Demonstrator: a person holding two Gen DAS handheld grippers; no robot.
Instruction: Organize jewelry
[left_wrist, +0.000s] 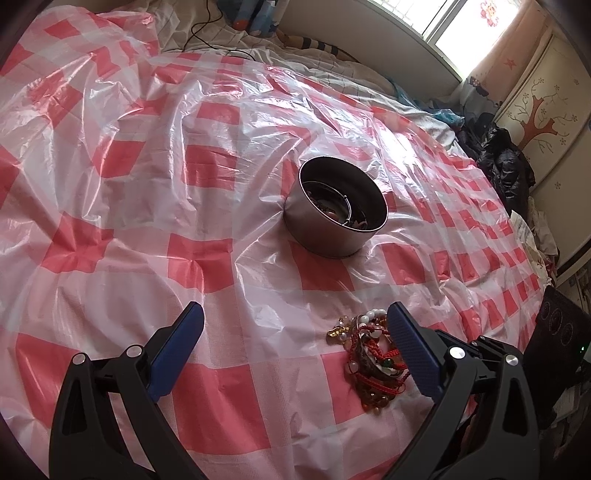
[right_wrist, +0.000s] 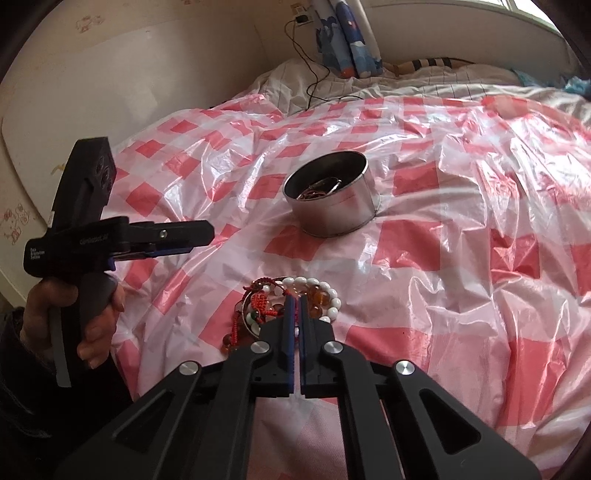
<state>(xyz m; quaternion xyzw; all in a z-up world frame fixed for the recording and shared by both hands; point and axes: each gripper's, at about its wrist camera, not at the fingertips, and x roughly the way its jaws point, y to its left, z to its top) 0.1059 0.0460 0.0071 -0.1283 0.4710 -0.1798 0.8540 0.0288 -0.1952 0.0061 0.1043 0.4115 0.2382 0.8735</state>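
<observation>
While one right gripper (right_wrist: 295, 301) clamps the one jewelry pile (right_wrist: 280, 306), one left gripper (left_wrist: 295, 314) gapes near one tin (left_wrist: 334, 221).

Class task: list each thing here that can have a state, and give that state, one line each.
Left gripper: open, holding nothing.
Right gripper: shut, tips in the jewelry pile.
Tin: lidless, upright, some jewelry inside.
Plastic sheet: spread out, wrinkled.

Left gripper (left_wrist: 295, 332): black arms, round silver screws, blue textured pads; right gripper (right_wrist: 295, 301) built alike; at lower left of the right wrist view, a hand (right_wrist: 70, 314) in a dark sleeve.
</observation>
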